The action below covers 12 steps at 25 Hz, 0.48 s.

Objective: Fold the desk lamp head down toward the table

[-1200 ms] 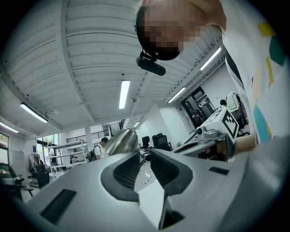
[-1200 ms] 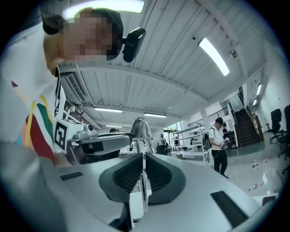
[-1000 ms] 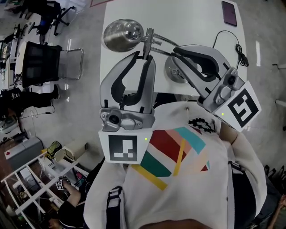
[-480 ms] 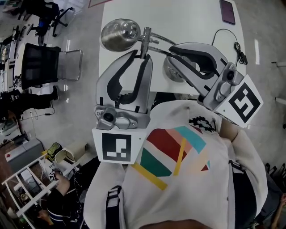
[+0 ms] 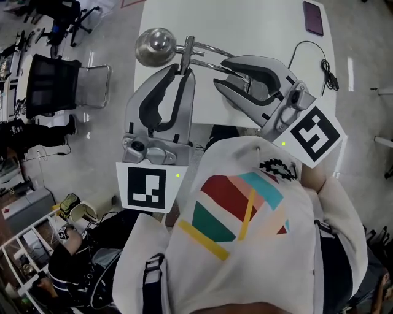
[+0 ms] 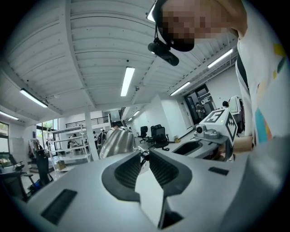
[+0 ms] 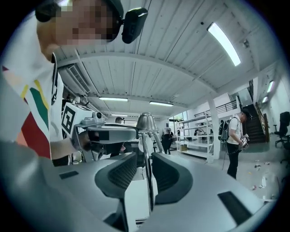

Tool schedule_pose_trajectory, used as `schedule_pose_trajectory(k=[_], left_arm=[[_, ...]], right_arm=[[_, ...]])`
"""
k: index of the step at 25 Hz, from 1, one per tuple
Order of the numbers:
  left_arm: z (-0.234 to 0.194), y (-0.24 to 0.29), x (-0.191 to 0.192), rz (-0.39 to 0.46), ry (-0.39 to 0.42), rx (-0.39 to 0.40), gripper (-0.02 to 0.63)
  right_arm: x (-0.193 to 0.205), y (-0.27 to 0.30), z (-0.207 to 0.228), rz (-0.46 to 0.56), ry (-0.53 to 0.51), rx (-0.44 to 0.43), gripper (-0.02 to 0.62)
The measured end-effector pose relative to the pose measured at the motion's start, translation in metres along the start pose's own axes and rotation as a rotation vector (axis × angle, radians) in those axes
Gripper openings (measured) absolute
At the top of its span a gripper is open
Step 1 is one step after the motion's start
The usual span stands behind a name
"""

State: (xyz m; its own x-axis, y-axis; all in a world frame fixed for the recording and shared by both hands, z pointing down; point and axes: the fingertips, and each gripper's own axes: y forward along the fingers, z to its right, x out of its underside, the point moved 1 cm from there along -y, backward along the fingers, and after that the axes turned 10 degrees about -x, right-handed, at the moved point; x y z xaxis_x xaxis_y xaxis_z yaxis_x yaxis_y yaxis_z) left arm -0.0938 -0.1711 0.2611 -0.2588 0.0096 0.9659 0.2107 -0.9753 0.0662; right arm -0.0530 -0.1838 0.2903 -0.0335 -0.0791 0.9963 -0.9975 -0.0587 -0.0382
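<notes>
The silver desk lamp stands on the white table [image 5: 245, 24]. Its dome head [image 5: 158, 46] hangs past the table's left edge, and thin twin rods [image 5: 212, 52] run right from the neck joint [image 5: 187, 49]. My left gripper [image 5: 184, 69] holds that neck joint, its jaws closing on it; the head [image 6: 117, 141] shows just beyond the left gripper [image 6: 144, 156]. My right gripper [image 5: 221, 72] is opening. One lamp rod [image 7: 147, 172] stands between its pads with a gap on each side, and the head [image 7: 146, 121] rises above the right gripper [image 7: 144, 158]. That gripper hides the lamp base.
A purple phone [image 5: 313, 17] lies at the table's far right corner, and a black cable [image 5: 316, 61] curls along its right side. An office chair [image 5: 61, 86] stands on the floor to the left. A person with a backpack [image 7: 233, 136] stands by shelves.
Both grippers and the lamp head have sunk and shifted left in the head view. The right jaws, shut on the lamp rod before, now stand apart around it.
</notes>
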Motion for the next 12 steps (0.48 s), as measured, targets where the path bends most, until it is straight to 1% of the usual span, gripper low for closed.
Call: schedule_pose_trajectory(k=[2, 3, 5, 6, 7, 8, 10, 11, 12], left_arm=[[-0.016, 0.0, 0.03, -0.039, 0.01, -0.039, 0.096], [-0.027, -0.005, 0.036, -0.048, -0.009, -0.046, 0.092], [-0.049, -0.014, 0.04, -0.038, -0.1, -0.027, 0.091], [-0.058, -0.016, 0.043, -0.036, -0.142, -0.019, 0.091], [-0.063, -0.015, 0.05, -0.047, -0.16, -0.021, 0.091], [-0.065, -0.013, 0.06, -0.071, -0.154, -0.03, 0.091], [-0.064, -0.006, 0.091, -0.141, -0.123, -0.047, 0.087], [-0.062, -0.002, 0.108, -0.173, -0.122, -0.046, 0.086], [-0.06, 0.001, 0.123, -0.198, -0.14, -0.038, 0.086]], right_arm=[[0.016, 0.009, 0.004, -0.032, -0.031, 0.04, 0.091], [0.015, 0.016, 0.003, -0.061, -0.051, 0.059, 0.091], [0.007, 0.03, -0.003, -0.14, -0.082, 0.074, 0.091], [0.005, 0.035, -0.005, -0.161, -0.082, 0.076, 0.091], [0.003, 0.039, -0.004, -0.153, -0.068, 0.082, 0.091], [0.001, 0.04, -0.002, -0.127, -0.043, 0.093, 0.091], [0.001, 0.037, 0.007, -0.076, 0.018, 0.118, 0.091], [0.002, 0.034, 0.011, -0.062, 0.042, 0.129, 0.091], [0.004, 0.031, 0.015, -0.056, 0.06, 0.14, 0.091]])
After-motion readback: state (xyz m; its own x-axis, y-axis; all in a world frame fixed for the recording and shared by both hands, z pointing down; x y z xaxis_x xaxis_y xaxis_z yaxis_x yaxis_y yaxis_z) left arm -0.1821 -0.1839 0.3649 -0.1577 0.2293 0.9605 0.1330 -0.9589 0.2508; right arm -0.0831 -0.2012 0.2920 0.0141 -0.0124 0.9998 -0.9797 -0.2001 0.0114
